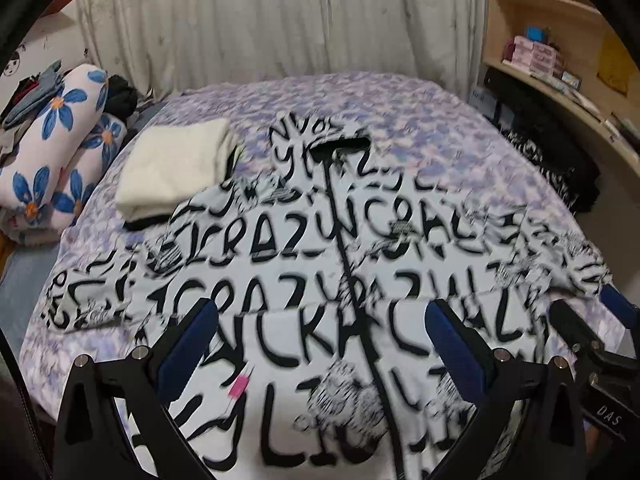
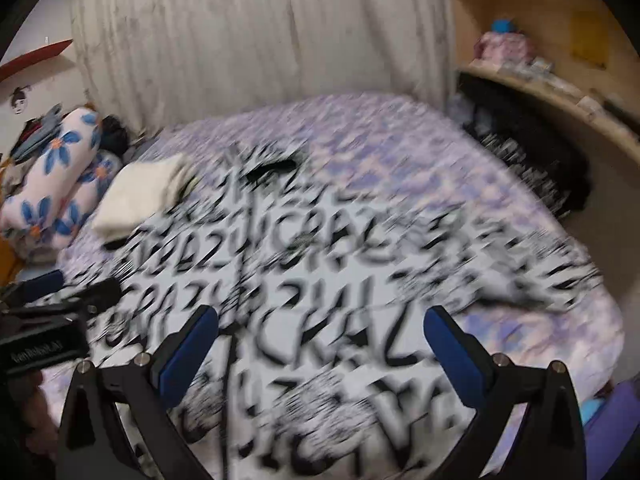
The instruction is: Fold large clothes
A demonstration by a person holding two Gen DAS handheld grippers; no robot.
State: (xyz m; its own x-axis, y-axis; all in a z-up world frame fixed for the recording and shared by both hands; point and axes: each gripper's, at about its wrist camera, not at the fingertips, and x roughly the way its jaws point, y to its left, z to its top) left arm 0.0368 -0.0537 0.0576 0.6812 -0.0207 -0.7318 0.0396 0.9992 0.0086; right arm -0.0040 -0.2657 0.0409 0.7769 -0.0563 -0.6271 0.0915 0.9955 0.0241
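Observation:
A large white jacket printed with black letters lies spread flat on the bed, front up, black zipper down its middle, collar at the far end, sleeves out to both sides. It also shows, blurred, in the right wrist view. My left gripper is open and empty above the jacket's lower part. My right gripper is open and empty above the lower right part. The right gripper shows at the right edge of the left wrist view; the left gripper shows at the left edge of the right wrist view.
A folded cream garment lies on the purple patterned bedspread beside the jacket's left shoulder. Flowered rolled bedding sits at the left. Dark clothes are piled at the right under wooden shelves. A curtain hangs behind.

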